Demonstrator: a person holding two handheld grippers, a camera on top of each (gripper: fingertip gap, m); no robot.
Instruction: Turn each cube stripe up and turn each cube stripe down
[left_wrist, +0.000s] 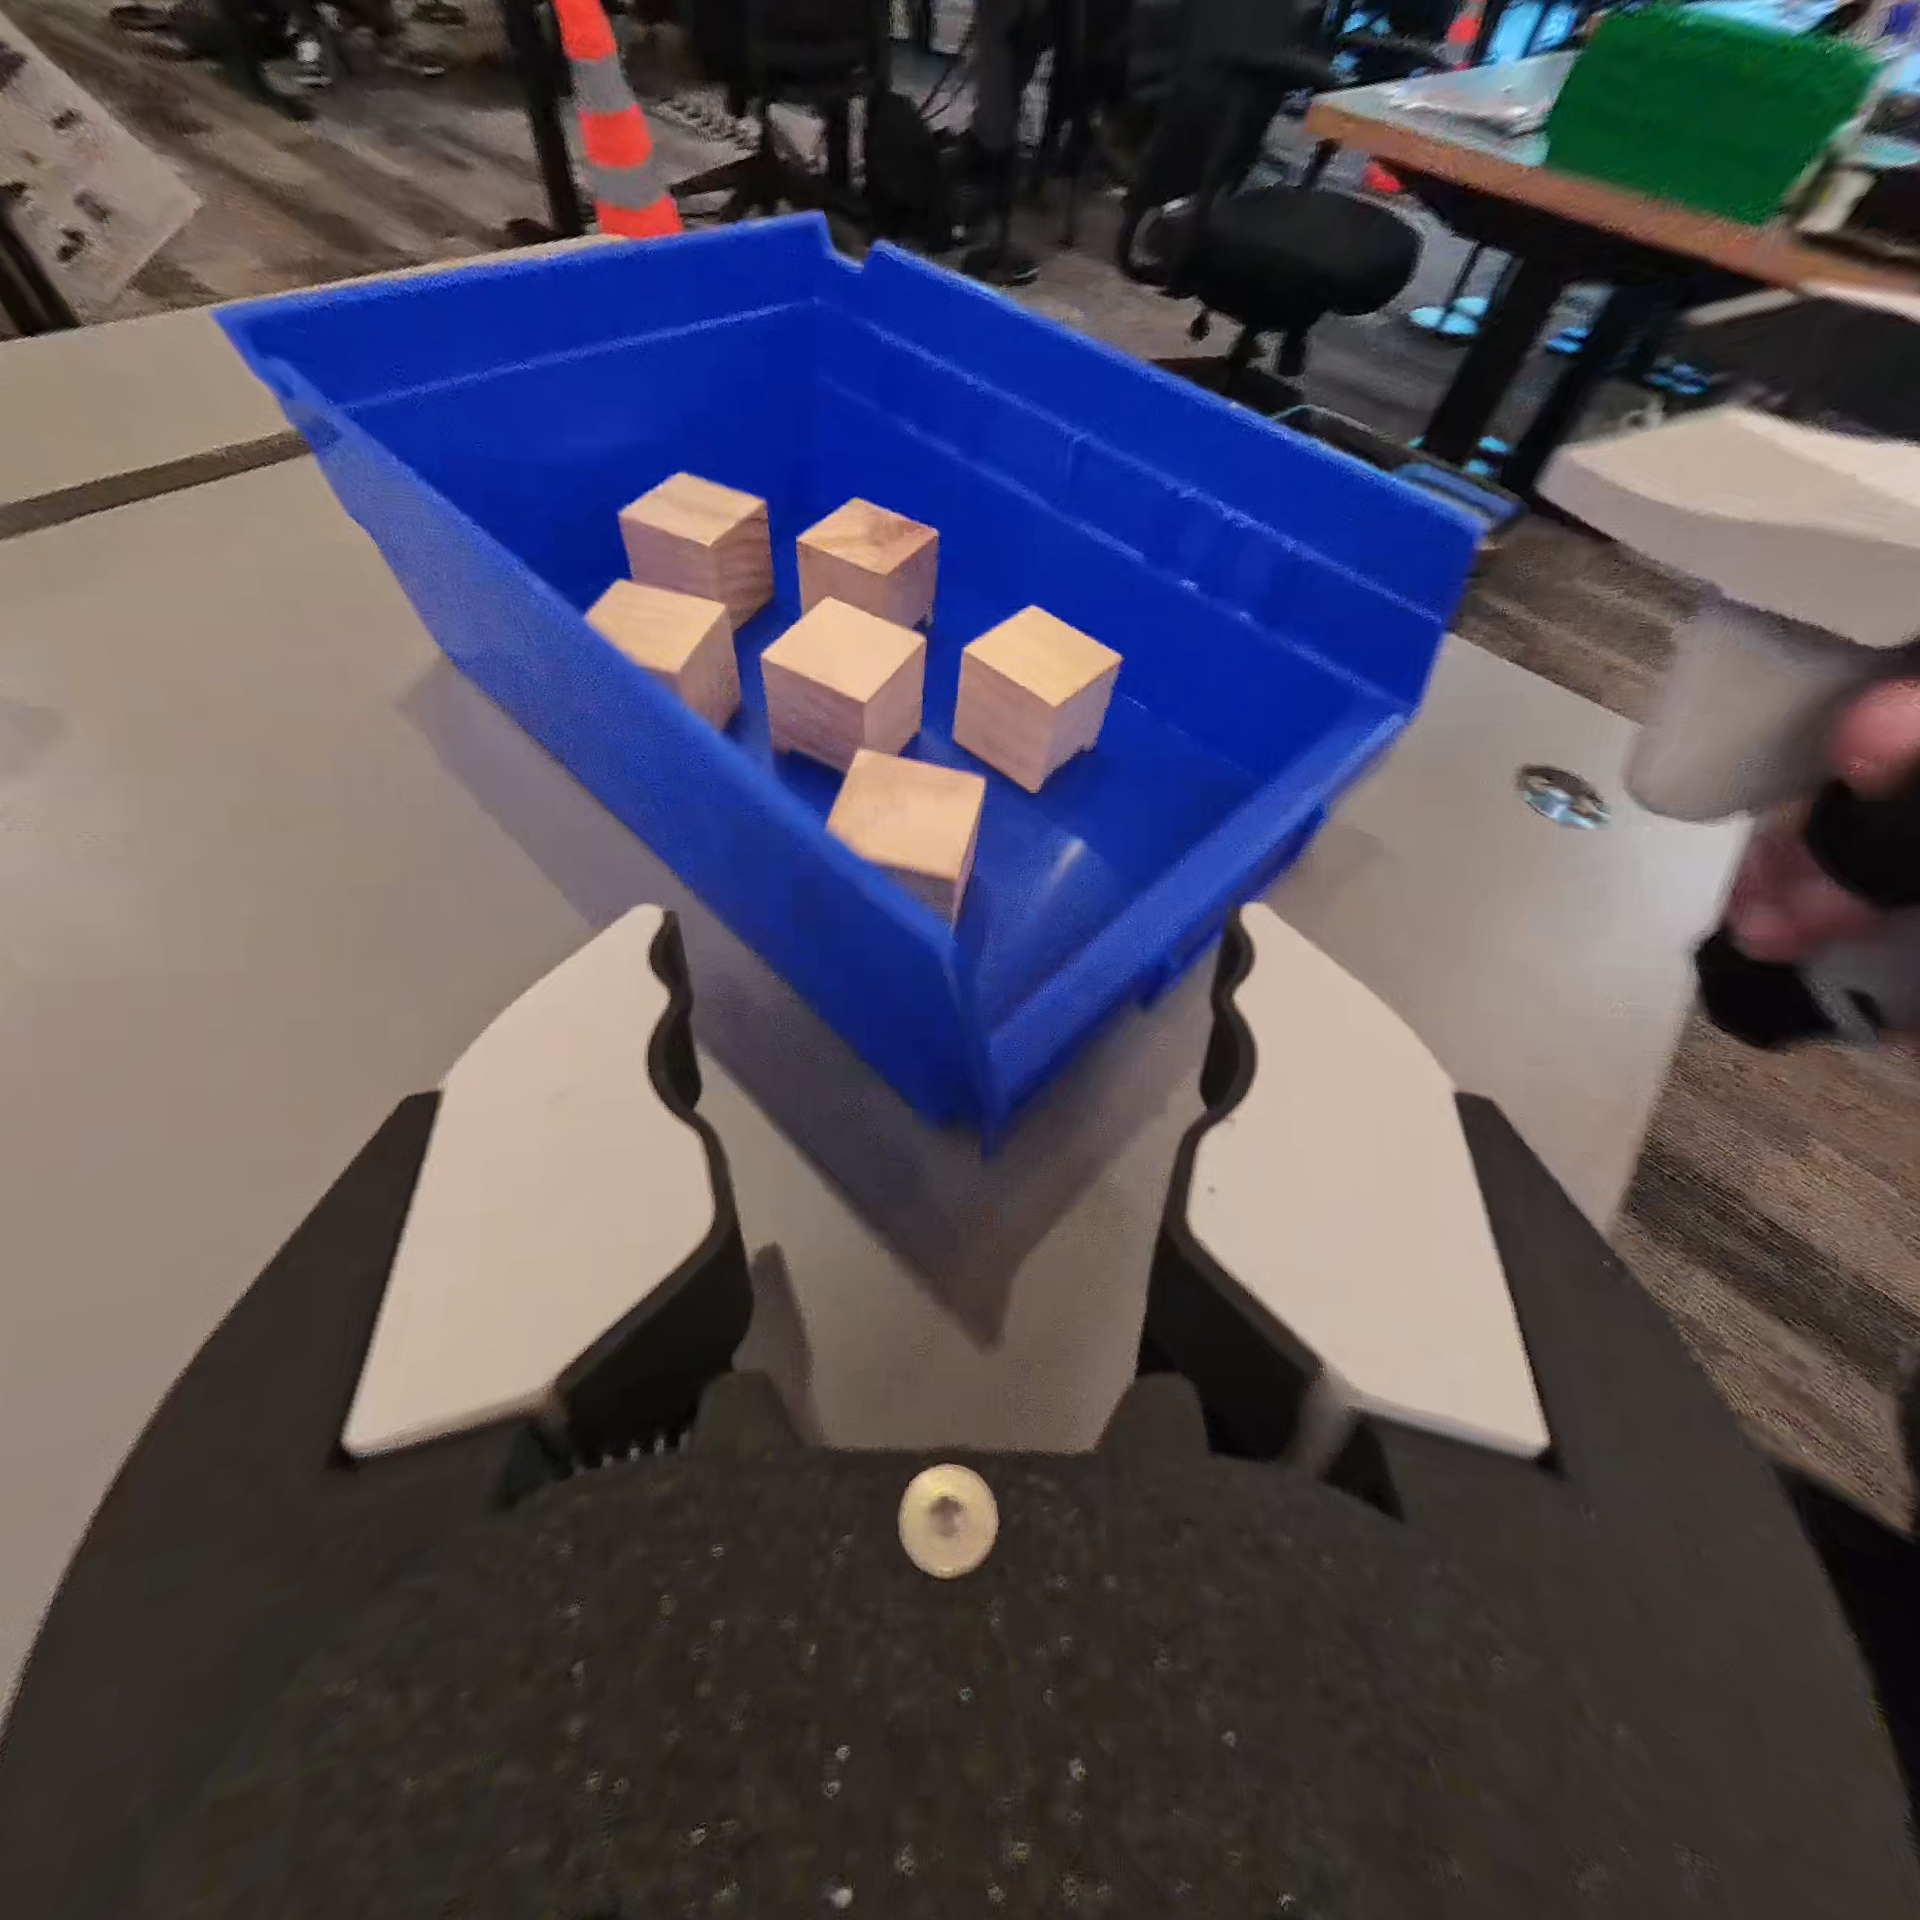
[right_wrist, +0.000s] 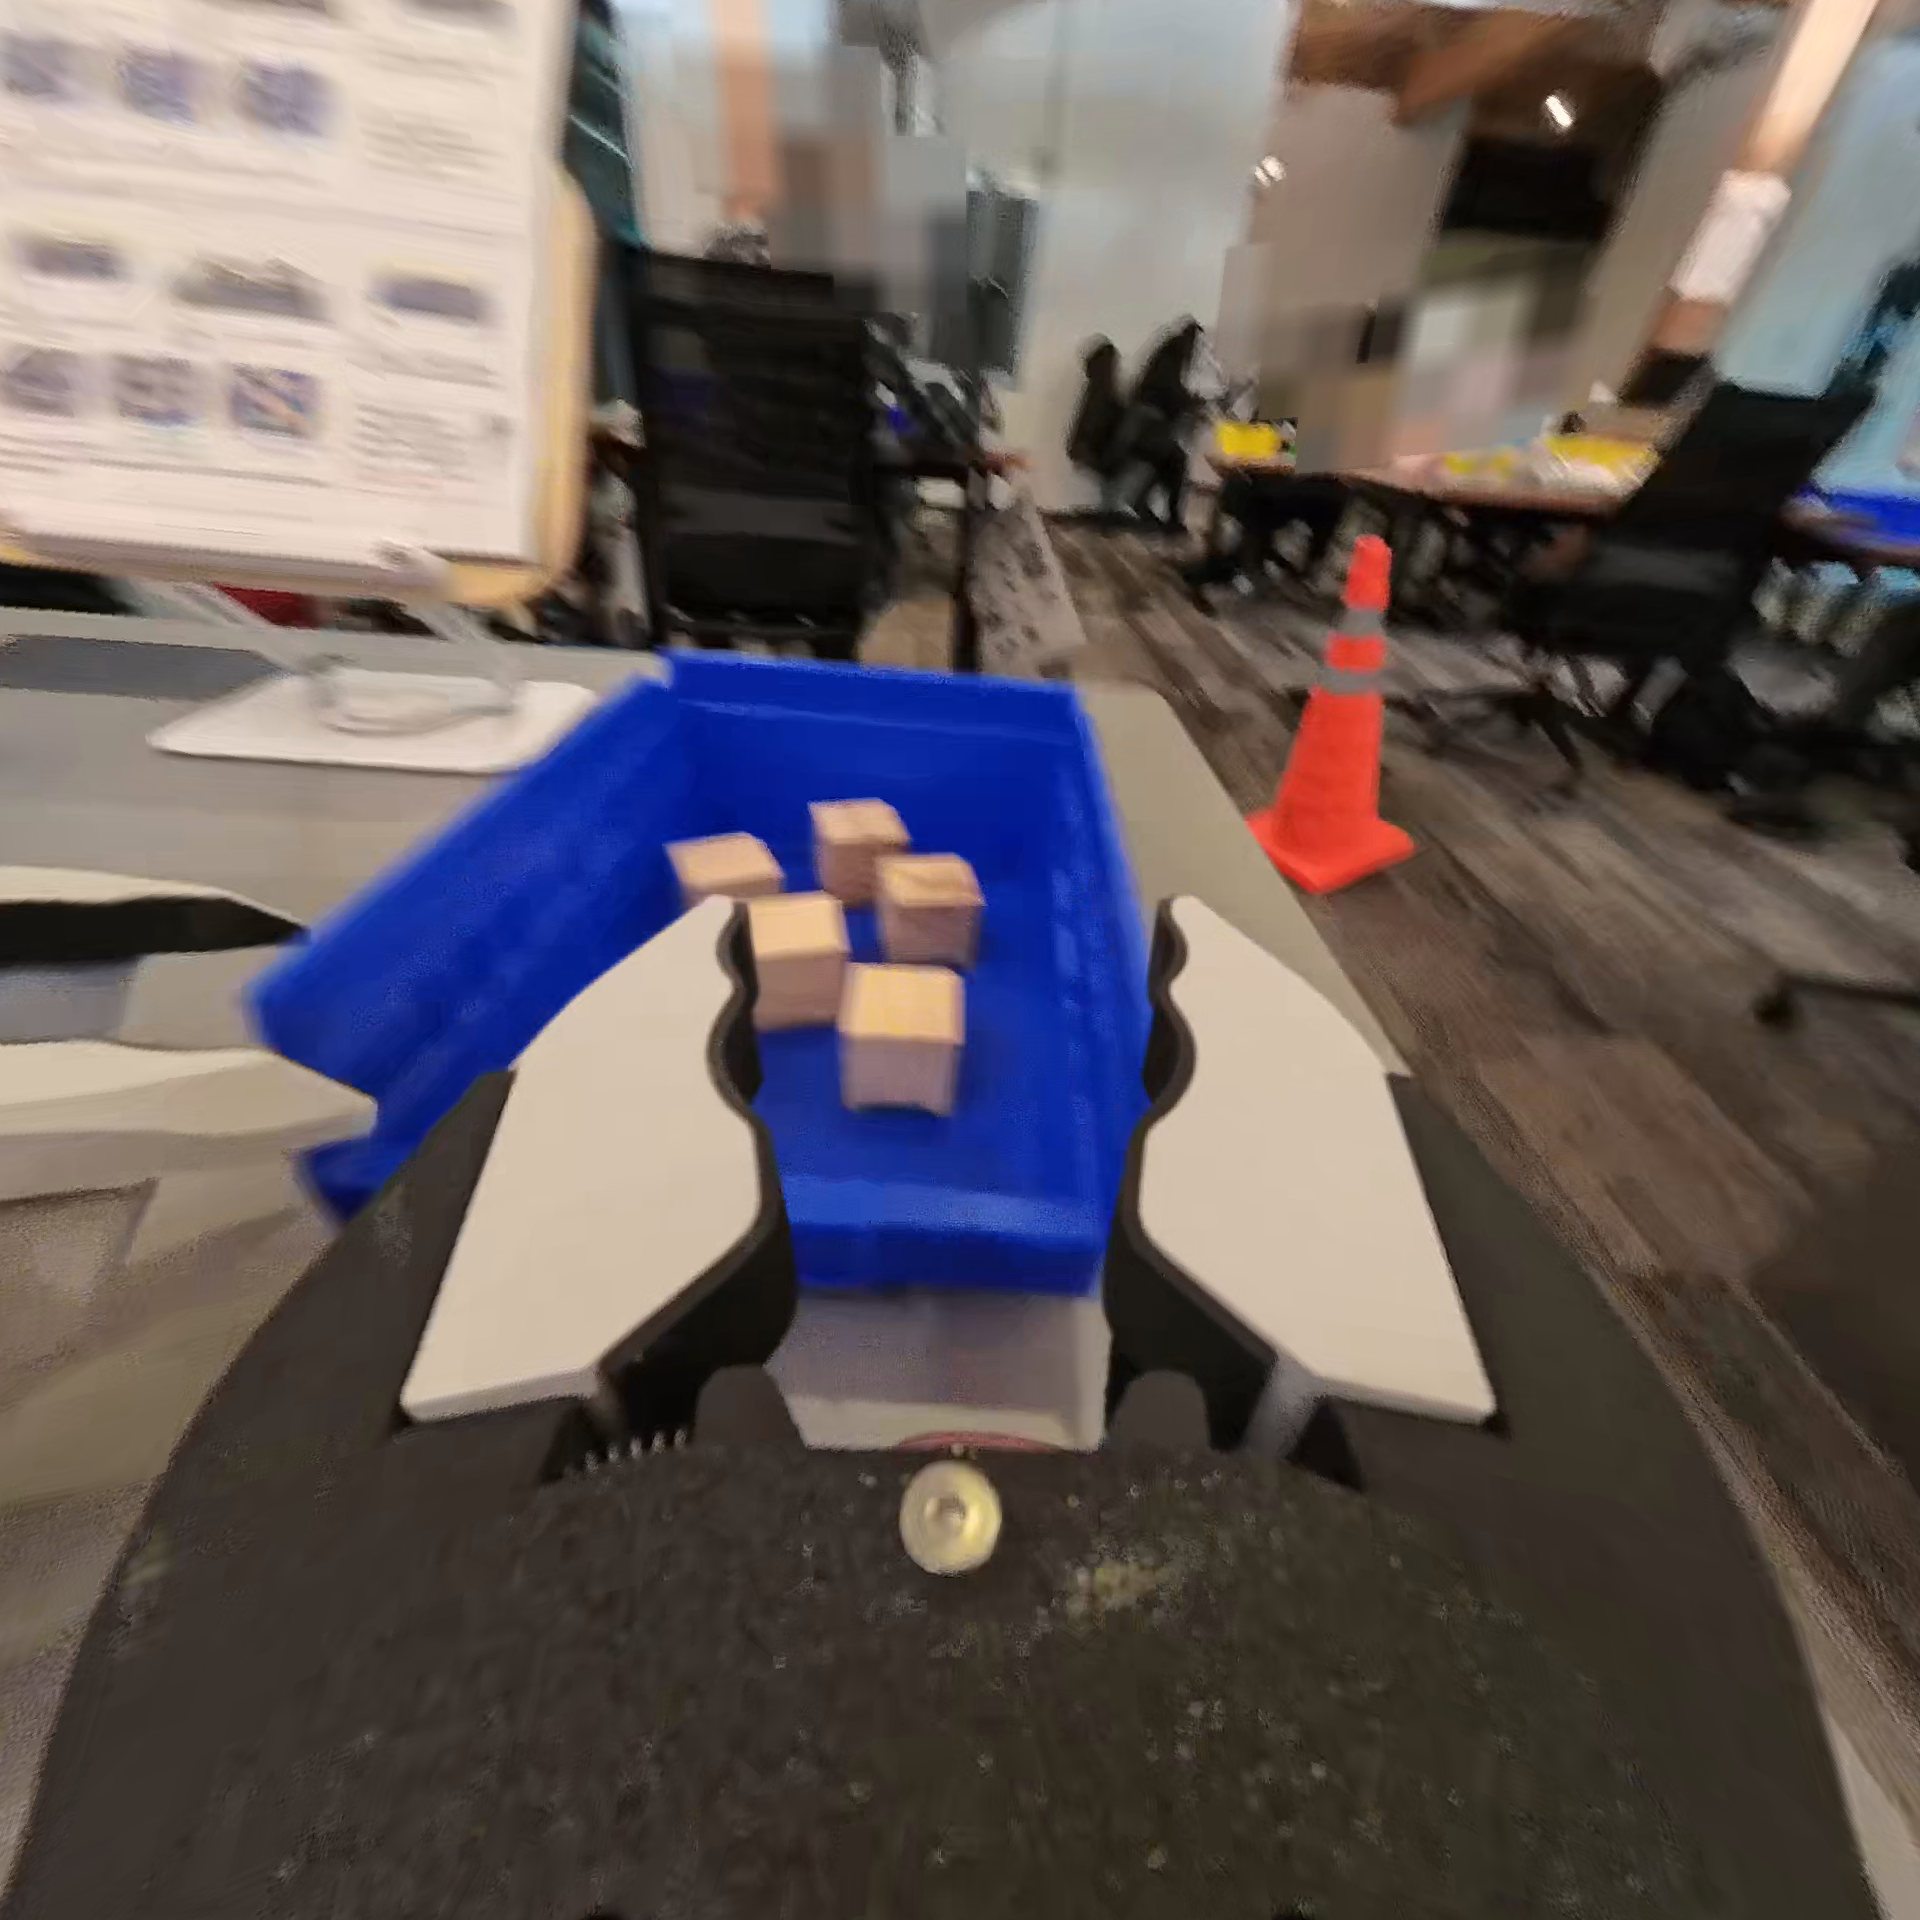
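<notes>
Both tools released, empty: left gripper (left_wrist: 951, 935) and right gripper (right_wrist: 945, 914) faced wooden cubes (left_wrist: 842, 681) at 12 o'clock inside blue bin (left_wrist: 1143, 499).

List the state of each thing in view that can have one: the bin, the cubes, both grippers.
Blue plastic bin: upright on the grey table, open-topped, untouched.
Six light wooden cubes: resting loose on the bin floor, none gripped; no stripe visible on any.
Left hand-held gripper: open, empty, short of the bin.
Right hand-held gripper: open, empty, at the bin's near end.
</notes>
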